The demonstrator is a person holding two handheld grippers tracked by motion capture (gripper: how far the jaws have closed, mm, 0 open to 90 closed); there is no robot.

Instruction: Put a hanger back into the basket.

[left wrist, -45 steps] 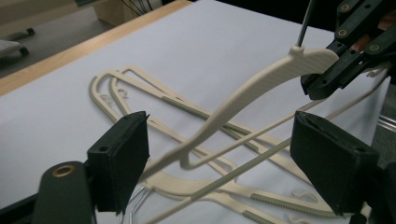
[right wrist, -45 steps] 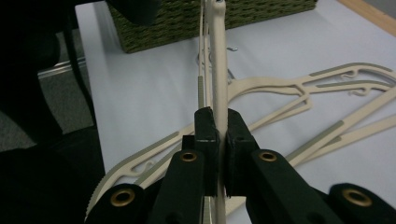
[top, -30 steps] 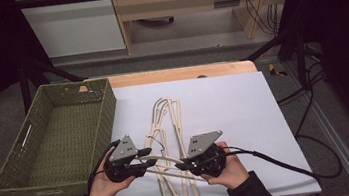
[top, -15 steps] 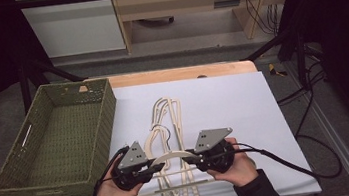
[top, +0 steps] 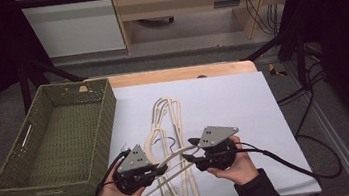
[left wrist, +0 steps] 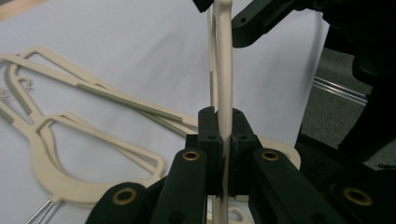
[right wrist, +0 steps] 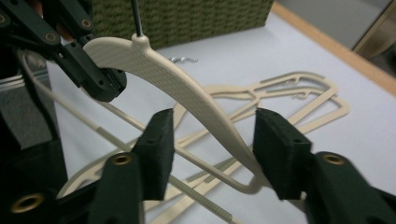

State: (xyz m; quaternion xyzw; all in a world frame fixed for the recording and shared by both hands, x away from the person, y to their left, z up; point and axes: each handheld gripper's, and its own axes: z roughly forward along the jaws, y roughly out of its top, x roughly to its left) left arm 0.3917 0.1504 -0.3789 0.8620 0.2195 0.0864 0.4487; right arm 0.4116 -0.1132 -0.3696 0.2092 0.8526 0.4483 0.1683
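A cream plastic hanger [top: 175, 155] hangs just above the table between my two grippers. My left gripper [top: 163, 170] is shut on it; its jaws have just been closing and now pinch the hanger's thin edge [left wrist: 224, 93], which runs upright between them in the left gripper view [left wrist: 224, 140]. My right gripper [top: 192, 151] is open; its jaws have just been opening. The hanger's curved arm [right wrist: 187, 93] passes between its pads [right wrist: 163, 140] with a gap on each side. Several more cream hangers [top: 165, 111] lie flat on the white sheet.
A green woven basket [top: 109, 111] stands on the left of the table, its wall [right wrist: 187, 18] close behind the grippers. The loose hangers [left wrist: 93, 93] lie under and beyond the held one. A black cable [top: 291, 164] trails right from my right gripper.
The left gripper has come in from the left and shut on the hanger. The right gripper's jaws have parted and let go of the hanger's arm. Both hands sit slightly nearer the table's front edge.
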